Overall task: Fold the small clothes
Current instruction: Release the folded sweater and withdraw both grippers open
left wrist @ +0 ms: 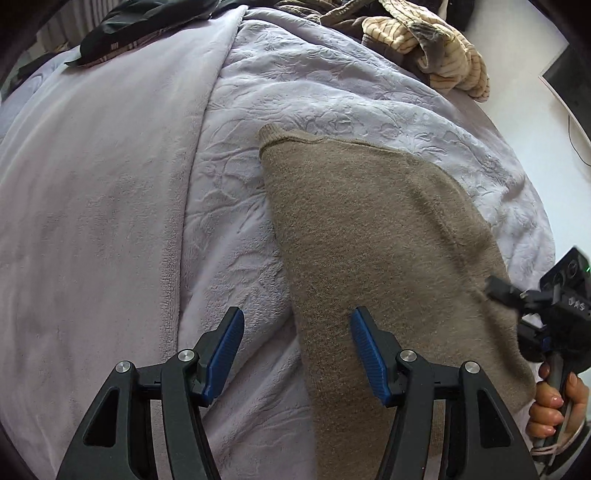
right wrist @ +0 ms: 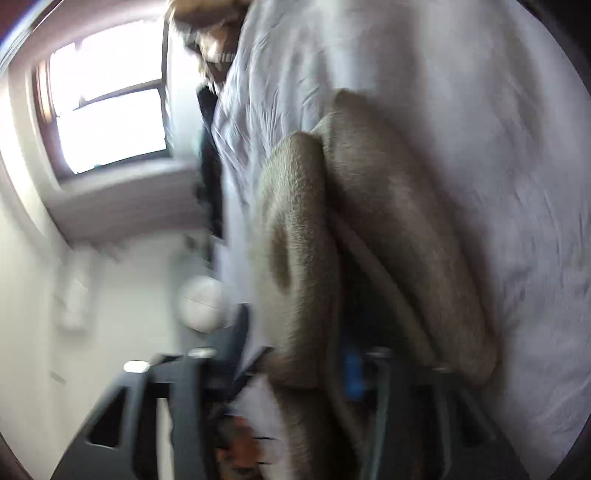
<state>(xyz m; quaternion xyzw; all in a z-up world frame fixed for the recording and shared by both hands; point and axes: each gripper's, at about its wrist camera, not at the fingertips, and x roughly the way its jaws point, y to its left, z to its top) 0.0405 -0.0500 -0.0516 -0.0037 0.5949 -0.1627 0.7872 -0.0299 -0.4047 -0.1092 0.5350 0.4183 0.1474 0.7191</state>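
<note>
A brown knitted garment point(left wrist: 373, 236) lies on a lilac bedspread point(left wrist: 258, 92), stretching from the middle to the lower right. My left gripper point(left wrist: 297, 350) is open just above it, one blue pad point(left wrist: 365, 350) over its near left edge, the other pad point(left wrist: 225, 350) over the bedspread. My right gripper point(left wrist: 498, 291) is at the garment's right edge, shut on the fabric. The right wrist view is blurred: the brown garment point(right wrist: 369, 240) is folded between the fingers, with a blue pad point(right wrist: 352, 373) behind it.
A plain pale pink blanket point(left wrist: 92, 203) covers the left of the bed. A heap of striped beige and brown clothes point(left wrist: 424, 40) lies at the far edge. A dark garment point(left wrist: 129, 29) lies at the far left. A window point(right wrist: 110, 107) shows in the right wrist view.
</note>
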